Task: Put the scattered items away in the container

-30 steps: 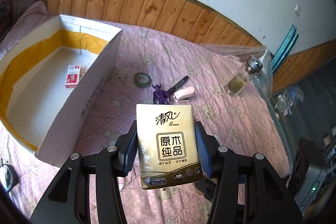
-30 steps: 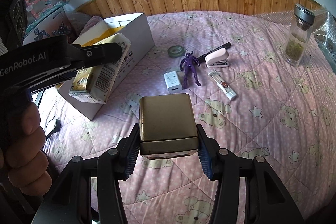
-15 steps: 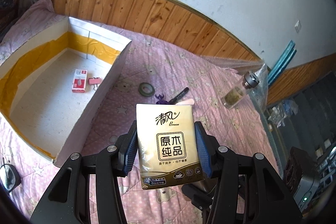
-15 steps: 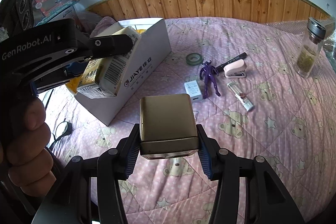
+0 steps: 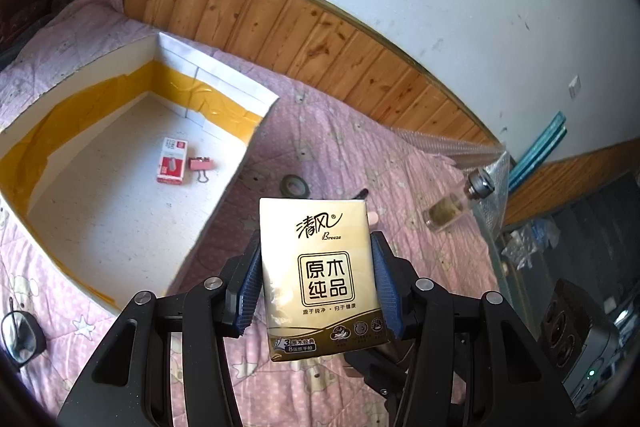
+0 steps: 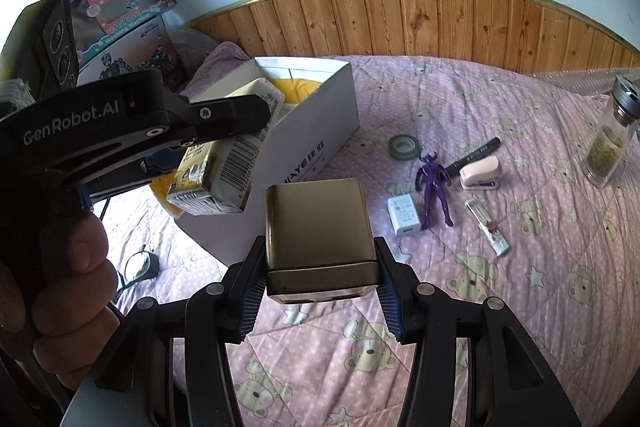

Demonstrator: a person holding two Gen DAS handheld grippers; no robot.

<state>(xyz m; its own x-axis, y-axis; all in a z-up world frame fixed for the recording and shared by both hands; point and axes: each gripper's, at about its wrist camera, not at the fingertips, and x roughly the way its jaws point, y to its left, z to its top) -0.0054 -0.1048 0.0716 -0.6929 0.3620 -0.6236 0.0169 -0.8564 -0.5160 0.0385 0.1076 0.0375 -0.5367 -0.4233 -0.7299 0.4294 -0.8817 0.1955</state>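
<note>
Left wrist view: a gold tissue pack (image 5: pixel 320 271) is being pinched upright between the blue pads of the left gripper (image 5: pixel 318 287), the jaws pressed against its two long sides. It is being held above the pink quilt (image 5: pixel 360 155), just beside the near right wall of the open white box (image 5: pixel 224 195), whose rim is being left uncovered all the way round. On the box floor a small red-and-white carton (image 5: pixel 173 166) and a pink binder clip (image 5: pixel 202 165) are lying just beside each other toward the far corner, so most of the floor is being left bare. Beyond the pack, a roll of green tape (image 5: pixel 295 185) is lying on the quilt, and a glass bottle (image 5: pixel 456 205) is lying tilted near the quilt's right edge.

In the right wrist view a gold tin (image 6: pixel 320 231) is being clamped by the right gripper (image 6: pixel 320 291), jaws closed on its sides, over the quilt's near part. The left gripper is being held by a hand (image 6: pixel 60 291) at the left, over the box's near corner. Across the middle of the quilt a white charger (image 6: pixel 404 215), a purple figure (image 6: pixel 434 187), a black marker (image 6: pixel 478 155), a pink stapler (image 6: pixel 480 173) and a narrow white pack (image 6: pixel 488 227) are lying close together, well apart from the box. The strip of quilt between them and the box wall is being kept open.
</note>
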